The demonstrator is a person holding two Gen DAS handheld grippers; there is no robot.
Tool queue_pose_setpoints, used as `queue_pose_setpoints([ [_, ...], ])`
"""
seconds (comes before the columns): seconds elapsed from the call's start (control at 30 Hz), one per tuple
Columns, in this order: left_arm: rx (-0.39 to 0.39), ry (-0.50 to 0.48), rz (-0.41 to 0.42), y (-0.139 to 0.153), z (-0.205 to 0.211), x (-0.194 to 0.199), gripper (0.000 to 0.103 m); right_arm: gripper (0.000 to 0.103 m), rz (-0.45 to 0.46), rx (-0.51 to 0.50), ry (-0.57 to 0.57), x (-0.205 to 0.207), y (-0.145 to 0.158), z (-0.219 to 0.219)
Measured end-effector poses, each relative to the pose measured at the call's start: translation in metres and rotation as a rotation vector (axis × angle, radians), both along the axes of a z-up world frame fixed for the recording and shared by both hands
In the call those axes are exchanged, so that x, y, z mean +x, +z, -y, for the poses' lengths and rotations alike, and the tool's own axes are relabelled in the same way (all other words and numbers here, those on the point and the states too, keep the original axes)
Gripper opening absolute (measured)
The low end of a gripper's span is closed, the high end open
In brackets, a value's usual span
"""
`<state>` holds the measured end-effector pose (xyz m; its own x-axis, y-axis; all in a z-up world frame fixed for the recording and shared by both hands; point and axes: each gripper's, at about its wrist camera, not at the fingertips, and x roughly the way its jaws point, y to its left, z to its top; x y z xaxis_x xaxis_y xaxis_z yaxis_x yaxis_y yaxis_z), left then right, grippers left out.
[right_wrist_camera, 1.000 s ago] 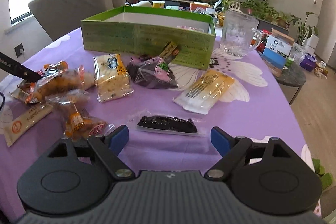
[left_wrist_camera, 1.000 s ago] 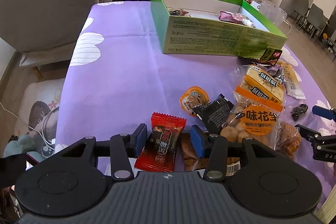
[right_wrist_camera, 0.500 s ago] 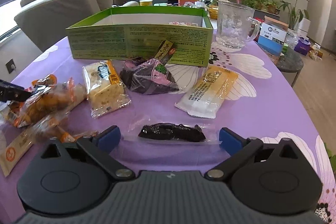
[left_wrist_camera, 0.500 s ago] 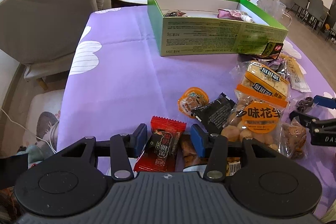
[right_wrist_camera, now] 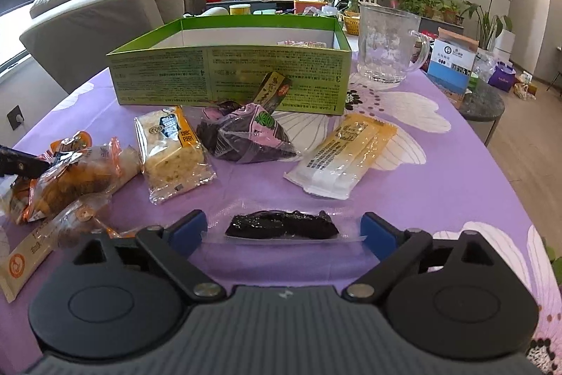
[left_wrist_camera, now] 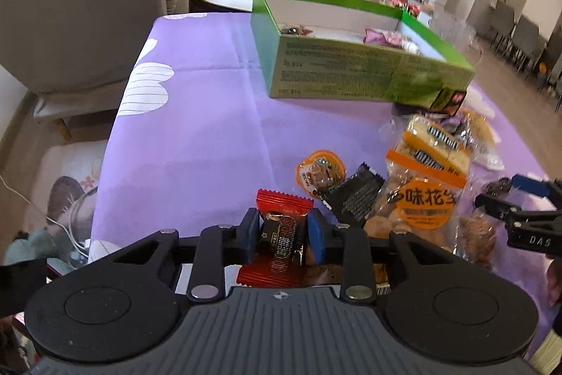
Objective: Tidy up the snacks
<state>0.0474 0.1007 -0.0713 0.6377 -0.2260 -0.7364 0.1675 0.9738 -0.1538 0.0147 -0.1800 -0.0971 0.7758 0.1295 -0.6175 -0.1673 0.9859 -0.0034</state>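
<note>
My left gripper [left_wrist_camera: 283,231] is shut on a red snack packet [left_wrist_camera: 281,234] at the near edge of the purple table. The green box [left_wrist_camera: 354,69] stands open at the far side and holds a pink packet [left_wrist_camera: 384,37]. My right gripper [right_wrist_camera: 282,229] is open, its pads either side of a clear packet of dark dried fruit [right_wrist_camera: 281,225] on the cloth; it also shows at the right of the left wrist view [left_wrist_camera: 505,195]. Loose snacks lie around: an orange bag [left_wrist_camera: 425,202], a black packet [left_wrist_camera: 354,194], a cracker packet [right_wrist_camera: 172,150], a yellow-white bar [right_wrist_camera: 342,155].
A glass mug [right_wrist_camera: 388,44] stands right of the green box [right_wrist_camera: 228,72]. A purple packet [right_wrist_camera: 246,136] lies in front of the box. A grey sofa [left_wrist_camera: 80,2] sits left of the table. A side table [right_wrist_camera: 481,97] with a blue box is at the right.
My left gripper has closed on the red packet. My right gripper has moved forward and opened wider around the dark fruit packet.
</note>
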Motion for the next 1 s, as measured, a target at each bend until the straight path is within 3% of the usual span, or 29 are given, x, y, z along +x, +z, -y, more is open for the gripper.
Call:
queue_pose_setpoints([
  [0.47,-0.008,-0.014,0.121,0.045,0.008,0.002,0.028,0.048,0.131,0.017,-0.004,-0.006,0.038,0.013],
  [0.77,-0.041,-0.051,0.219,0.070,0.040,0.029,0.028,0.048,0.221,0.034,0.040,0.017,0.063,0.009],
  [1.0,-0.072,-0.032,0.240,0.077,0.062,0.057,0.028,0.048,0.266,0.049,0.087,0.040,0.077,0.001],
])
